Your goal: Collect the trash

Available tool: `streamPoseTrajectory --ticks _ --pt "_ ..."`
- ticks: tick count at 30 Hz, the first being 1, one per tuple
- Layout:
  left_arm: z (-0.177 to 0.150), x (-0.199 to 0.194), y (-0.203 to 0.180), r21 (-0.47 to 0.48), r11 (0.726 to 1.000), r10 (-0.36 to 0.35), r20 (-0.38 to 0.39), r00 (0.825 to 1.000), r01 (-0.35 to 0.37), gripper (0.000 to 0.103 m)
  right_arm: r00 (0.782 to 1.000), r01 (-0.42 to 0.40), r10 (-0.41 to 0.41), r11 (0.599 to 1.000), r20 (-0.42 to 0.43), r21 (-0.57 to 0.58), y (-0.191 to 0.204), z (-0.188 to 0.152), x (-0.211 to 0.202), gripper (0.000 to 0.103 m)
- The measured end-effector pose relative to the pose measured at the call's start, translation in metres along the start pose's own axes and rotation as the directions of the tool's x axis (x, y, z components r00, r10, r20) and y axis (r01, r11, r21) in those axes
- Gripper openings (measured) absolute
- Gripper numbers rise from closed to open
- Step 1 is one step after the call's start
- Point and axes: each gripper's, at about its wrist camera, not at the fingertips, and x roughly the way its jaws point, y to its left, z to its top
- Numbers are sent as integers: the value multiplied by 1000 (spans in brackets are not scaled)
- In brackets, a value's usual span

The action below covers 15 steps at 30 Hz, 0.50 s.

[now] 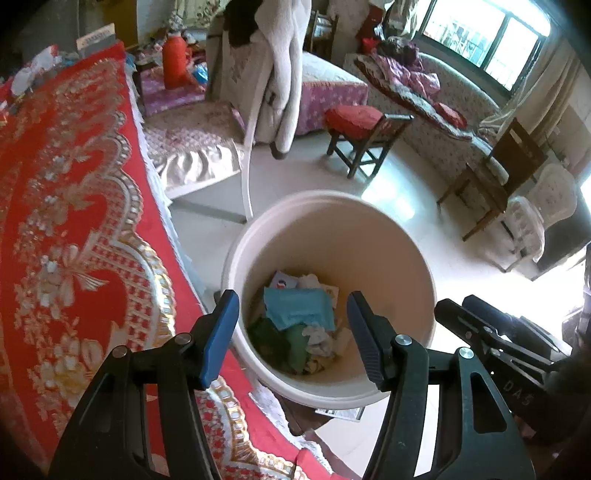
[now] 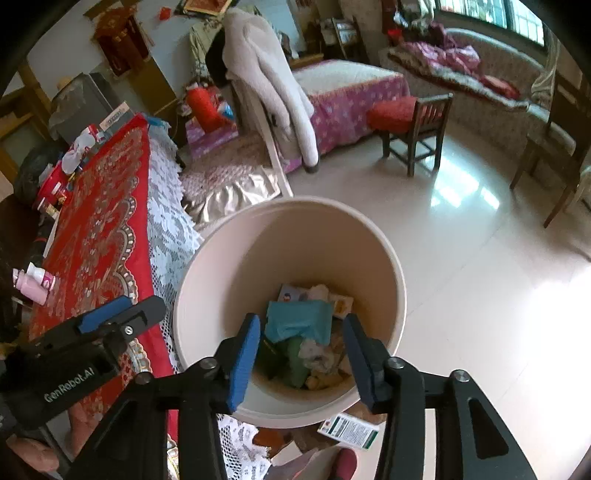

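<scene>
Both grippers hang over a cream plastic bin (image 2: 207, 266) that stands on a pale tiled floor (image 2: 480, 277), just beside a table draped in a red and gold cloth (image 1: 74, 221).

Nearest the right wrist camera, the right gripper (image 2: 301, 354) has its blue-padded fingers spread apart with nothing between them. It sits above the near rim of the bin, looking straight down inside. The left gripper (image 1: 291, 332) is spread apart too, and also empty, over the same near rim. In the right wrist view it shows at the left, beside the bin and above the cloth's white lace edge (image 2: 170, 229).

The trash lies at the bottom of the bin, below both pairs of fingers: a teal wrapper (image 2: 299, 321) on top, green packets (image 2: 295, 358), crumpled white paper (image 2: 317, 354) and small printed cartons (image 2: 291, 293).

On the floor just near the bin lies a small green and white box (image 2: 349, 430).

Farther off stand a red-cushioned wooden stool (image 1: 364, 129), a white chair hung with a pale garment (image 1: 280, 74), a pink-covered bed (image 2: 351, 92) and a sofa (image 1: 443, 122) under a window (image 1: 480, 33).
</scene>
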Motion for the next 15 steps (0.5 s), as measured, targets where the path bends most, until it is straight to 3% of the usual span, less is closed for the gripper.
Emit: streamPoseTrajectory --ticks 5,10,15 --pt "0 -22 1 14 999 50 66 997 -51 59 998 28 -27 1000 52 -13 5 0 -14 57" --pt "-2 -47 4 14 997 75 135 988 -78 59 994 39 -35 999 108 -34 13 1 -35 58" --pt "-4 -82 2 44 992 101 233 967 -114 59 985 49 -37 997 167 -64 25 3 -58 59"
